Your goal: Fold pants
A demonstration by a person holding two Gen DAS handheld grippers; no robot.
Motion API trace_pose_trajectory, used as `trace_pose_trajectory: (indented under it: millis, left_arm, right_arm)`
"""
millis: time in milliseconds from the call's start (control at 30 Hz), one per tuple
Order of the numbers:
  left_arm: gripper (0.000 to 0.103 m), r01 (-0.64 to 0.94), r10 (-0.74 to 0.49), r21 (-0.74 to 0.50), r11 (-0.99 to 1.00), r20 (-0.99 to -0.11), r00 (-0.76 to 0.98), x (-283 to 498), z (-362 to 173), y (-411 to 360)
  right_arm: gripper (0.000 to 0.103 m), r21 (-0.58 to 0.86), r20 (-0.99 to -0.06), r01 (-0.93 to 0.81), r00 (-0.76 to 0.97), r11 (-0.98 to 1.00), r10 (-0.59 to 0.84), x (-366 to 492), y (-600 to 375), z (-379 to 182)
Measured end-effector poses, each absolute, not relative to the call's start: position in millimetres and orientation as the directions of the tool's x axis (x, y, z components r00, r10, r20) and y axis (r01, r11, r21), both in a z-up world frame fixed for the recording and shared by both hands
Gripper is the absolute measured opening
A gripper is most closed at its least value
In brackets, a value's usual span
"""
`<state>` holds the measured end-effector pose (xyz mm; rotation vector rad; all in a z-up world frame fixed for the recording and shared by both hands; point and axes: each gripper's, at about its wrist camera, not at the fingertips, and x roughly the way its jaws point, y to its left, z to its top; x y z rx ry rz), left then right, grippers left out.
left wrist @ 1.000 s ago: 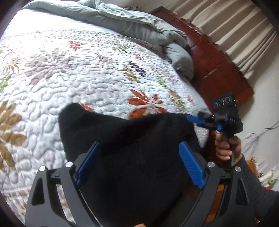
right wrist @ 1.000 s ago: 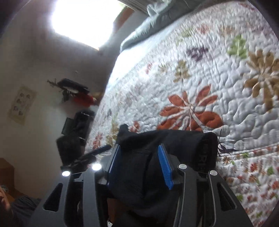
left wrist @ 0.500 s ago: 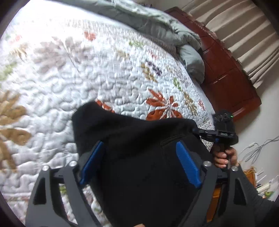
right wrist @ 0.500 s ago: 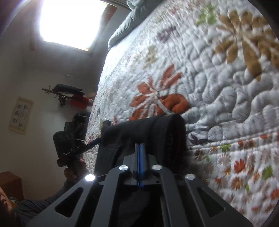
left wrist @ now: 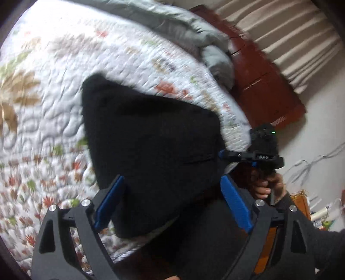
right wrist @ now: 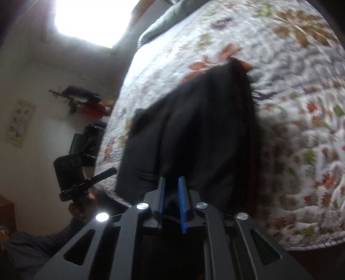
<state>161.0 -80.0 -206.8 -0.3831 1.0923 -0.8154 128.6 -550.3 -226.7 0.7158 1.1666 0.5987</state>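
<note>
bed with white quilt (left wrist: 54,112), leaf and flower print. grey duvet (left wrist: 176,23) bunched at far end. dark red wooden headboard (left wrist: 265,86) beside it, beige pleated curtains (left wrist: 291,41) behind. pale wall (right wrist: 32,75) with a poster (right wrist: 19,122), bright window (right wrist: 86,19) blown out. cables (left wrist: 310,165) on pale floor, clutter on a wall shelf (right wrist: 86,101).

A home bedroom — quilted floral bedspread (left wrist: 54,120), grey duvet (left wrist: 179,23), pleated curtains (left wrist: 286,38).

Floral quilt (left wrist: 54,120), crumpled grey duvet (left wrist: 172,28), wooden headboard (left wrist: 265,86), pleated curtains (left wrist: 286,36), bright window (right wrist: 90,19)
</note>
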Motion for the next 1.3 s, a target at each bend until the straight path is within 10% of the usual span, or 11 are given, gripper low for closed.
trace_pose_trajectory:
  millis: [300, 367, 433, 1300]
  left_arm:
    - [0.088, 0.378, -0.752, -0.658, 0.651, -0.625, 0.208, 165.7, -208.7, -76.3]
    - [0.092, 0.382, -0.756, -0.657, 0.650, -0.611, 0.236, 166.8, -198.1, -64.4]
    - [0.095, 0.370, -0.751, -0.657, 0.657, -0.611, 0.248, 172.8, -193.8, -53.1]
    - [0.100, 0.055, -0.795, -0.798, 0.600, -0.602, -0.071, 256.4, -270.5, -77.8]
  right_arm:
    - [0.004, 0.786, -0.585, 0.013, 0.341, 0.619, 0.736, 131.8, -586.6, -223.3]
    - [0.031, 0.787, -0.586, 0.045, 0.366, 0.615, 0.723, 130.2, -596.7, -216.2]
    - [0.083, 0.769, -0.609, 0.067, 0.378, 0.636, 0.697, 132.2, -607.0, -208.4]
    - [0.098, 0.795, -0.606, 0.049, 0.116, 0.605, 0.787, 208.9, -535.1, -249.8]
